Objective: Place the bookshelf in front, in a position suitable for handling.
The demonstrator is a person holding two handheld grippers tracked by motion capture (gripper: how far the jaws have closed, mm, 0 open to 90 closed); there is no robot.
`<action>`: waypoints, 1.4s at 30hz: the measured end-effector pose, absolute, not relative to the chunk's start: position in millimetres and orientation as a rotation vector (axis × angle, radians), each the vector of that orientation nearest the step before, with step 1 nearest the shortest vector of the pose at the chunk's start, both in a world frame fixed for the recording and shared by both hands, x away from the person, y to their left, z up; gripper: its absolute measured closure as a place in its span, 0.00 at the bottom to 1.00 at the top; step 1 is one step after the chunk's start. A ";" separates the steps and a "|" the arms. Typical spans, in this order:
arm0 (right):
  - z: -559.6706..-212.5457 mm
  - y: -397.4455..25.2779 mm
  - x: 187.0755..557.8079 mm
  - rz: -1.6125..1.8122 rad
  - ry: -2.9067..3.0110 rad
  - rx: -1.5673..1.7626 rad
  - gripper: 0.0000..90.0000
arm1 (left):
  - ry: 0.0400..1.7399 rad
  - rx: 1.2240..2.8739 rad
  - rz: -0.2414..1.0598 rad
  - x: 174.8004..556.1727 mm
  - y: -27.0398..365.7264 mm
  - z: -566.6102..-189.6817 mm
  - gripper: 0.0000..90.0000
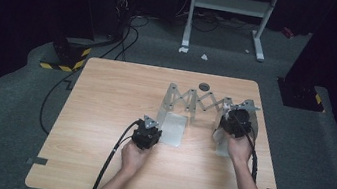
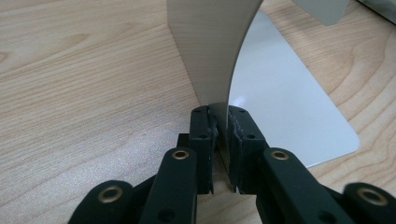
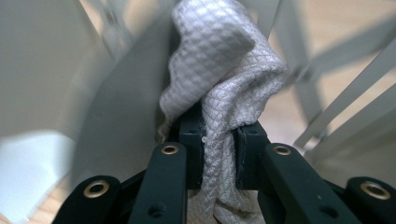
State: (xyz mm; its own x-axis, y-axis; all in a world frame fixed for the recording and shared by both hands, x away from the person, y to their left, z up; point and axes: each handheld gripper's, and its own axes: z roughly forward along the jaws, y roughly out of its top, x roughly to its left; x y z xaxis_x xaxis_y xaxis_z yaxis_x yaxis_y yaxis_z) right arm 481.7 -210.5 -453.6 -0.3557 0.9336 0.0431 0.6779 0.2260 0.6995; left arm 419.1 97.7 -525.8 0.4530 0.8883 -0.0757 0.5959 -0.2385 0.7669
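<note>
Black jaws of the left gripper [image 2: 219,140] pinch the lower edge of an upright metal end panel [image 2: 210,46], steadying it where it meets its flat base plate [image 2: 280,107] on the wooden bench [image 2: 70,93]. The right gripper [image 3: 219,135] has its jaws closed on a bunched white quilted cloth [image 3: 224,60], pressed against the curved grey panel [image 3: 121,116] at the other end of the piece. From above, the two grippers [image 1: 146,135] [image 1: 235,125] sit at either end of an expanding accordion-style metal rack [image 1: 200,102], its scissor lattice stretched across the far right half of the bench [image 1: 115,96]. The work appears to be a wipe-down of the rack: the cloth is in contact with the right end panel, so cleaning looks under way there, while the lattice arms and the left panel seemingly remain to be covered; no dirt or wiped streaks can be made out.
</note>
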 end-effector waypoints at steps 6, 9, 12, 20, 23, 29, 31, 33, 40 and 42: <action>-479.0 -210.5 483.2 0.827 2.191 1.533 0.86 | 1.242 1.948 0.491 419.1 97.7 -525.8 0.89; -474.8 -209.8 482.2 0.837 2.189 1.527 0.86 | 1.242 1.949 0.491 419.1 97.6 -525.8 0.89; -458.3 -212.1 476.6 0.918 2.140 1.496 0.86 | 1.241 1.950 0.493 419.0 97.5 -525.7 0.89; -402.0 -215.1 472.0 1.040 2.053 1.401 0.86 | 1.241 1.950 0.492 419.1 97.6 -525.7 0.89; -402.7 -215.8 476.3 1.051 2.042 1.408 0.86 | 1.241 1.949 0.492 419.1 97.6 -525.8 0.89; -414.7 -214.3 483.2 1.039 2.030 1.439 0.86 | 1.240 1.950 0.494 419.0 97.4 -525.8 0.89; -422.0 -213.8 484.8 1.032 2.032 1.453 0.86 | 1.239 1.950 0.495 419.0 97.3 -525.8 0.89; -428.7 -212.9 484.9 1.021 2.039 1.469 0.86 | 1.239 1.951 0.495 418.9 97.3 -525.8 0.89; -470.7 -209.6 484.1 0.949 2.102 1.556 0.86 | 1.239 1.950 0.494 419.0 97.4 -525.8 0.89; -485.7 -206.0 481.8 0.879 2.157 1.549 0.86 | 1.239 1.951 0.495 418.9 97.4 -525.7 0.89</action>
